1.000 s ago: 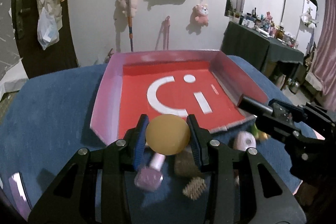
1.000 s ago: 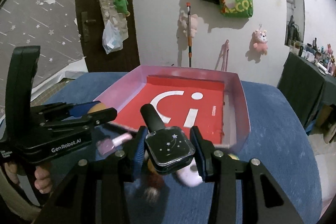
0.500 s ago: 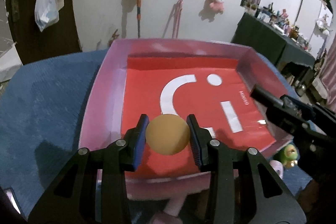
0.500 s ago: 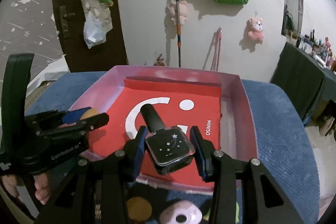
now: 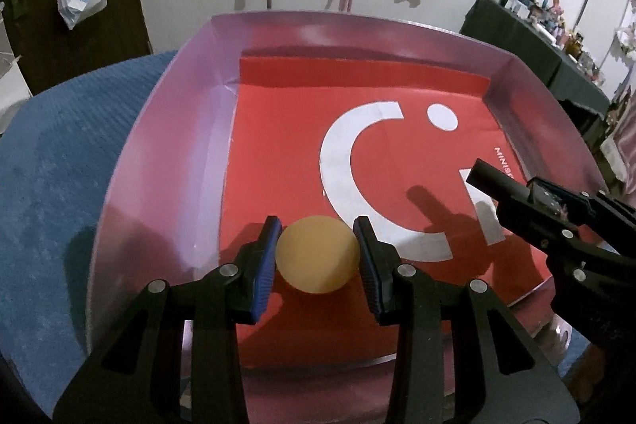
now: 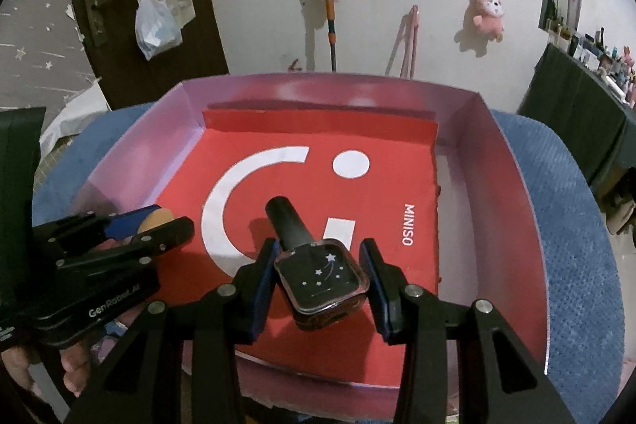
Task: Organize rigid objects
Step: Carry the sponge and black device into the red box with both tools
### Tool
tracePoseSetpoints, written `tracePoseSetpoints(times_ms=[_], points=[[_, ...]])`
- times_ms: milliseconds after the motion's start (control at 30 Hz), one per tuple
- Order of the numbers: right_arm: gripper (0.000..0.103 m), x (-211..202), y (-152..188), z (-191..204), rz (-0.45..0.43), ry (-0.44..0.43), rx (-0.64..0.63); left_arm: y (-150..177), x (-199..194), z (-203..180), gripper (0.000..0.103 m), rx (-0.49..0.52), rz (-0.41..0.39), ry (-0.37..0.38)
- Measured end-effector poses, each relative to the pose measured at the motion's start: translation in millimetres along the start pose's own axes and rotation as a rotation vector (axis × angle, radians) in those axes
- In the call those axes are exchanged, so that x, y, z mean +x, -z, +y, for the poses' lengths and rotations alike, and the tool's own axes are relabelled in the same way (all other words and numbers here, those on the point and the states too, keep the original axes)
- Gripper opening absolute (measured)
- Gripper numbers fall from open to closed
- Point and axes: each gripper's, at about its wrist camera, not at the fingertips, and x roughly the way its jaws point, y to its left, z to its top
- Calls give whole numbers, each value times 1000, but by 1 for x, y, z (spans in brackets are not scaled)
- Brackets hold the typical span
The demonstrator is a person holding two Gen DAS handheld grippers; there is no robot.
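Here, ball between left tongs.

An orange ball, smooth and matt, is held off the floor of the tray, near its front left corner. A black nail polish bottle, square-bodied with white stars printed on its face and a round black cap pointing toward the tray's far edge, is held tilted over the front middle of the tray. The tray is a shallow pink-walled box lined with a red sheet bearing a white curved logo and the word MINISO
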Motion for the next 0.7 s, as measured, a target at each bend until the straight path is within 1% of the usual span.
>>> tracePoseSetpoints(times_ms=[133, 300, 433, 700], points=[[44, 6, 2, 0, 22, 22, -3, 1, 2, -2, 35, 15, 0, -16], [44, 15, 6, -4, 57, 33, 10, 0, 1, -1, 35, 15, 2, -19], [44, 23, 8, -7, 88, 17, 24, -1, 1, -1, 36, 13, 3, -17], [45, 22, 10, -7, 89, 18, 26, -1, 1, -1, 36, 12, 3, -16]])
